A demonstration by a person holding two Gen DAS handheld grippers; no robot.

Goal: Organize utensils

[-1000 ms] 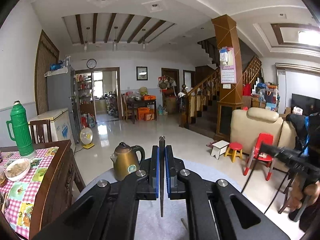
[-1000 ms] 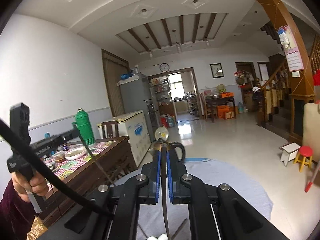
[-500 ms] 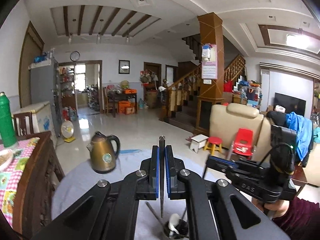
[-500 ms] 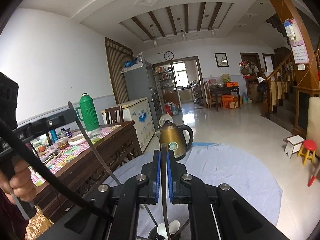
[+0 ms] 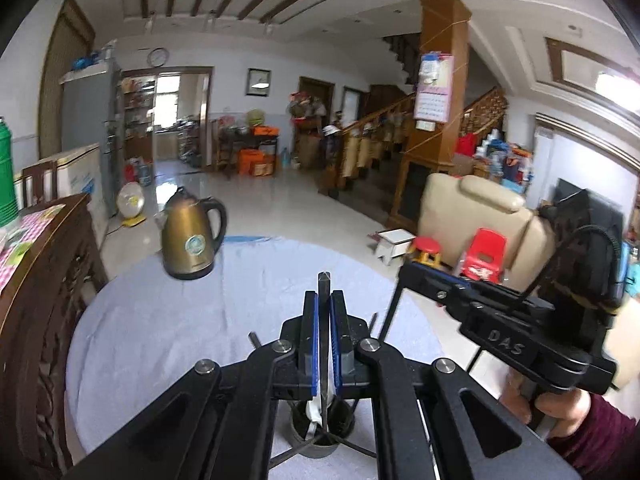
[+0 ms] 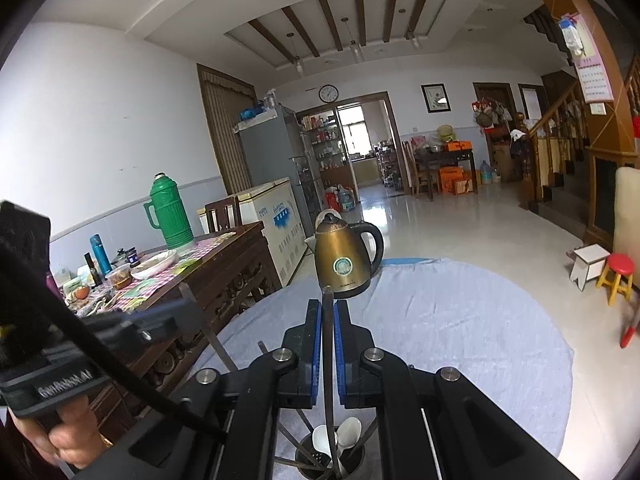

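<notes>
My left gripper (image 5: pixel 323 298) is shut on a thin dark utensil handle (image 5: pixel 323 282) that runs down into a metal utensil holder (image 5: pixel 320 442) on the round table. My right gripper (image 6: pixel 327 306) is shut on a similar dark utensil (image 6: pixel 327 322), whose lower end reaches into the same holder (image 6: pixel 304 462) among white spoons (image 6: pixel 349 432). In the left wrist view the right gripper (image 5: pixel 404 270) comes in from the right, with its utensil (image 5: pixel 386 322) slanting down. The left wrist tool (image 6: pixel 60 364) shows at the left of the right wrist view, carrying a slanted utensil (image 6: pixel 208 334).
A brass-coloured kettle (image 5: pixel 192 236) (image 6: pixel 346 258) stands at the far side of the blue-grey tablecloth (image 5: pixel 160 320). A dark wooden sideboard (image 6: pixel 224 276) with a green thermos (image 6: pixel 170 212) and dishes adjoins the table's left. Small stools and a sofa stand beyond on the right.
Both grippers have come down toward the table and tilted lower. The utensil holder, out of view a second ago, now sits right beneath both. Jaws stay shut.
</notes>
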